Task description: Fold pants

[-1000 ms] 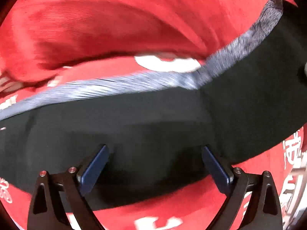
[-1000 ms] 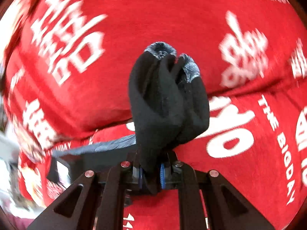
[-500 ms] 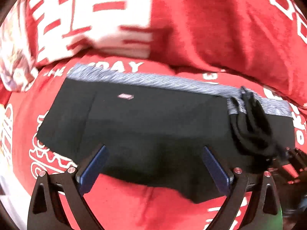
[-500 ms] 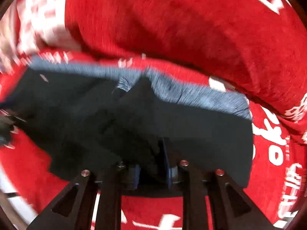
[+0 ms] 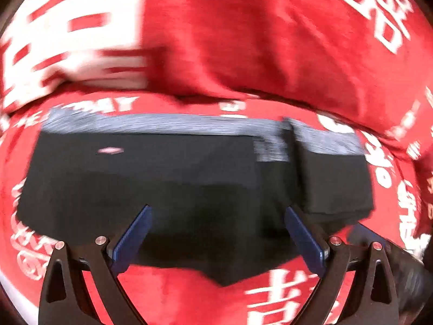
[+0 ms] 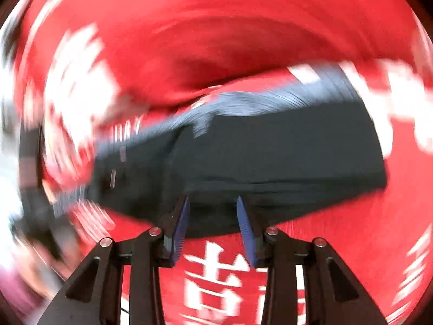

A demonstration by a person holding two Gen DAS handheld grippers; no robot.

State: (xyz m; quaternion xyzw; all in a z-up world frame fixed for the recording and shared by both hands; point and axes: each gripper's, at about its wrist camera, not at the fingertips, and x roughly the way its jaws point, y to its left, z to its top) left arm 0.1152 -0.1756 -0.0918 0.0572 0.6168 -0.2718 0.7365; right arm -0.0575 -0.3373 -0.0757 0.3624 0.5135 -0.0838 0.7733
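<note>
The black pants [image 5: 189, 184] with a grey waistband [image 5: 162, 124] lie flat on the red printed cloth. Their right part is folded over onto the rest [image 5: 333, 181]. My left gripper [image 5: 216, 216] is open and empty, its blue pads just above the near edge of the pants. In the right wrist view, which is blurred by motion, the pants [image 6: 270, 151] lie ahead of my right gripper [image 6: 212, 203]. It is open and empty, its blue pads [image 6: 181, 227] at the pants' near edge.
A red cloth with white lettering [image 5: 189, 292] covers the surface. A raised red fold or cushion [image 5: 243, 40] lies behind the pants. Part of the right gripper [image 5: 400, 265] shows at the lower right of the left wrist view.
My right gripper has let go of the bunched pants fabric and opened, leaving the fold laid on the pants. Both cameras have moved; the left gripper stays open.
</note>
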